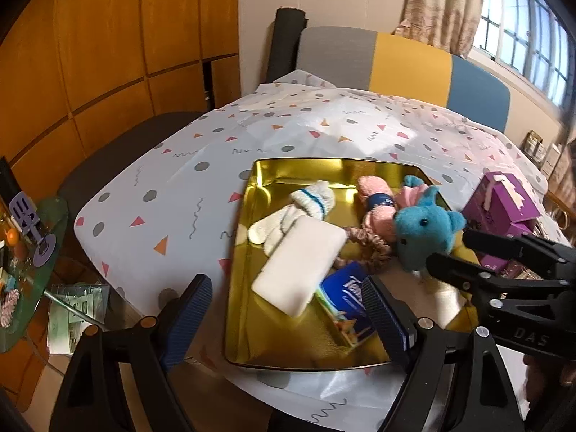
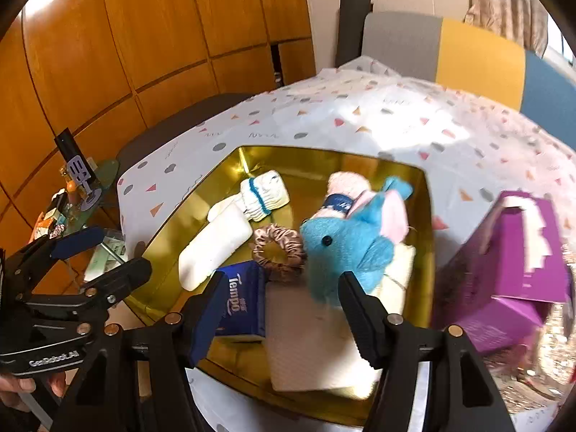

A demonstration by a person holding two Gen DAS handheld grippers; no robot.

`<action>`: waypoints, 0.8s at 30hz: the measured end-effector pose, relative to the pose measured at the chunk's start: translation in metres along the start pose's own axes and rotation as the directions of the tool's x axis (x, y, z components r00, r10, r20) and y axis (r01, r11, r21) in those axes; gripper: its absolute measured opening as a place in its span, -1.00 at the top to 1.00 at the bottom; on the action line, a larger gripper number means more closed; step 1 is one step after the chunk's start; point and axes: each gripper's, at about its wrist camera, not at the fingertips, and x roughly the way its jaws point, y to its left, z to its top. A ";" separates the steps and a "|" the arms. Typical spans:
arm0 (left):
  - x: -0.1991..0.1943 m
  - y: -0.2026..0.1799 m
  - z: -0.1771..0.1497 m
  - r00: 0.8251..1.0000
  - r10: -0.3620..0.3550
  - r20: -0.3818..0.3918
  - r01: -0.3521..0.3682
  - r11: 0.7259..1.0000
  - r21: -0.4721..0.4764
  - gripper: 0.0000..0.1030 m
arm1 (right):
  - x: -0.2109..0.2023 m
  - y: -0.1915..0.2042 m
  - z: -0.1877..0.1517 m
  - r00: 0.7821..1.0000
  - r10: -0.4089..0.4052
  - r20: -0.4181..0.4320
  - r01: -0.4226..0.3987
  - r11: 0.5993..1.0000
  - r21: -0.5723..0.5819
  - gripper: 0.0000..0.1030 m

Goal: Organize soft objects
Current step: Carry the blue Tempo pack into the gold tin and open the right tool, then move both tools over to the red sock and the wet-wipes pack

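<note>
Blue plush mouse hides most of the pink roll.

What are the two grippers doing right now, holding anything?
Left gripper: open, holding nothing.
Right gripper: open, holding nothing.

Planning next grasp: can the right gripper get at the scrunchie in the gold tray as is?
Probably yes. The right gripper, jaws open and empty, faces the scrunchie, whose top lies uncovered; the Tempo tissue pack and blue plush crowd its sides.

A purple box is seen at the tabletop's right edge — a striped chair beyond its far edge.
</note>
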 end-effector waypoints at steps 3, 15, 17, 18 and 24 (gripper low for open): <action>-0.003 -0.008 -0.001 1.000 -0.013 0.005 0.013 1.000 0.022 -0.66 | -0.015 -0.003 -0.004 0.999 -0.035 0.035 0.036 0.999 -0.002 -0.24; -0.016 -0.045 -0.002 0.997 -0.076 0.019 0.073 0.989 0.126 -0.67 | -0.077 -0.043 -0.022 0.974 -0.174 0.147 0.163 0.983 0.086 -0.24; -0.017 -0.051 -0.002 0.996 -0.087 0.018 0.083 0.986 0.145 -0.66 | -0.089 -0.057 -0.027 0.968 -0.197 0.158 0.180 0.977 0.117 -0.24; -0.018 -0.055 -0.002 0.995 -0.094 0.014 0.091 0.984 0.155 -0.67 | -0.096 -0.066 -0.030 0.963 -0.214 0.162 0.193 0.972 0.135 -0.24; -0.024 -0.078 0.000 0.988 -0.154 0.011 0.148 0.968 0.203 -0.67 | -0.133 -0.123 -0.048 0.933 -0.325 0.157 0.286 0.931 0.228 -0.24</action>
